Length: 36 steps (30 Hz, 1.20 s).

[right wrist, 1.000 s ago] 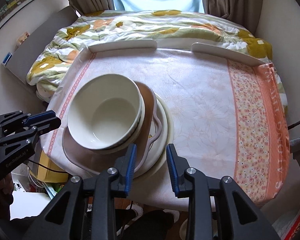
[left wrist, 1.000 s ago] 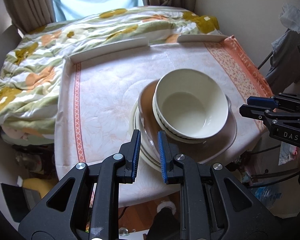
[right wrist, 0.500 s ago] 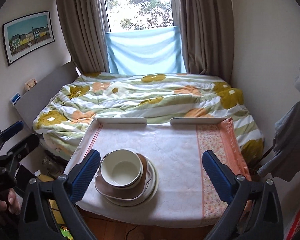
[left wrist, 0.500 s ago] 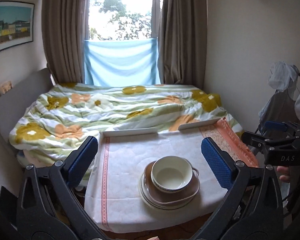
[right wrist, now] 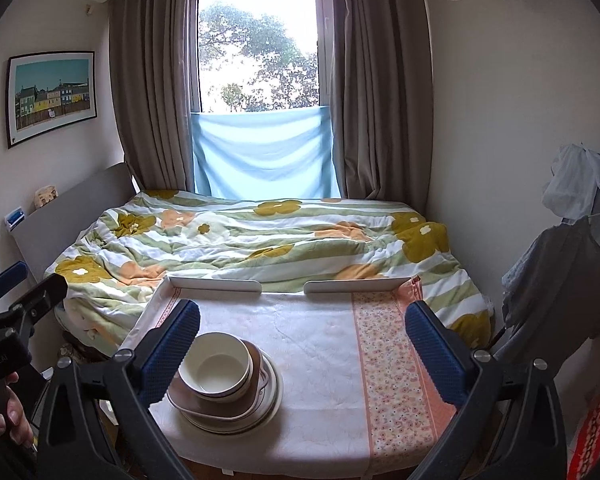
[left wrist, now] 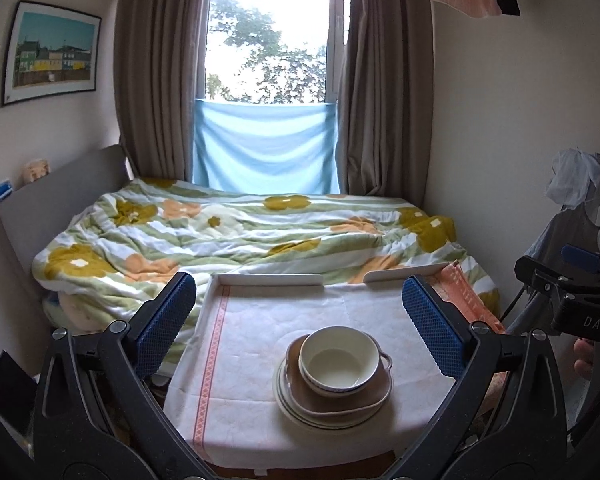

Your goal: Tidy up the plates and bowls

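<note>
A cream bowl (left wrist: 339,361) sits on top of a brown handled dish (left wrist: 374,394), which rests on a stack of white plates (left wrist: 288,402) near the front of the cloth-covered table (left wrist: 260,332). The same bowl (right wrist: 216,369), brown dish (right wrist: 236,407) and plates (right wrist: 270,404) show in the right wrist view. My left gripper (left wrist: 300,330) is wide open and empty, held back above the table's front. My right gripper (right wrist: 302,346) is also wide open and empty, to the right of the stack.
A bed with a flowered quilt (left wrist: 240,232) lies behind the table. Two white rails (right wrist: 214,286) edge the table's far side. Clothes hang on a rack (right wrist: 572,248) at the right. Curtains and a window are at the back.
Both grippers have opened wide and pulled up and back from the stack. The bowl, dish and plates stay stacked on the table.
</note>
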Each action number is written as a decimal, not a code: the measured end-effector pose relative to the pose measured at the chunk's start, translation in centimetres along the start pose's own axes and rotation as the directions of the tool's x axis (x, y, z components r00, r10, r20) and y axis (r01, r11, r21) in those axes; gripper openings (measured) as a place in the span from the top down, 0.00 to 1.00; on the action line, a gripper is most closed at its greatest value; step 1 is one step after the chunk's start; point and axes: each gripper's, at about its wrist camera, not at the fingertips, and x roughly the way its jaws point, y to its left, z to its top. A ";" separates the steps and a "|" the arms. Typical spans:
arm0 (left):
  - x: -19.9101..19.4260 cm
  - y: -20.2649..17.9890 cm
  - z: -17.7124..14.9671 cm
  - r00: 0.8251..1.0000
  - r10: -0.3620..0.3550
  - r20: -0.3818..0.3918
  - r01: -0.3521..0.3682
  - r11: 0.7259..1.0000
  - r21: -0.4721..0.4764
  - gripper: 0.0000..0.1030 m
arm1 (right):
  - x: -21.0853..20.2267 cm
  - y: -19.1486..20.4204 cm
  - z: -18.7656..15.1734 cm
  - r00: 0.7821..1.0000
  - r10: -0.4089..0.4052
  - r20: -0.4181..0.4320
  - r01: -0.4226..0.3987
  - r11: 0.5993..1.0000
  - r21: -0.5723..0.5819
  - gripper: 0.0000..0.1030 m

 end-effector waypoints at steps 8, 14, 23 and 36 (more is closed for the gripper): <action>0.2 -0.1 0.0 1.000 0.013 0.018 -0.013 1.000 -0.006 0.00 | -0.3 0.0 0.3 0.999 -0.009 0.031 0.009 1.000 -0.007 0.01; 0.7 -0.3 0.2 1.000 0.007 0.019 -0.007 1.000 0.004 0.00 | -0.2 0.0 0.4 0.999 -0.013 0.033 0.013 1.000 -0.009 0.01; 1.1 0.0 0.2 1.000 0.009 0.020 -0.009 1.000 0.003 0.00 | 0.2 -0.2 0.6 0.999 -0.018 0.035 0.018 1.000 -0.009 0.01; 1.4 -0.1 0.3 1.000 0.005 0.026 -0.005 1.000 0.009 0.00 | 0.9 0.2 0.7 0.998 -0.043 0.037 0.043 0.999 -0.005 0.01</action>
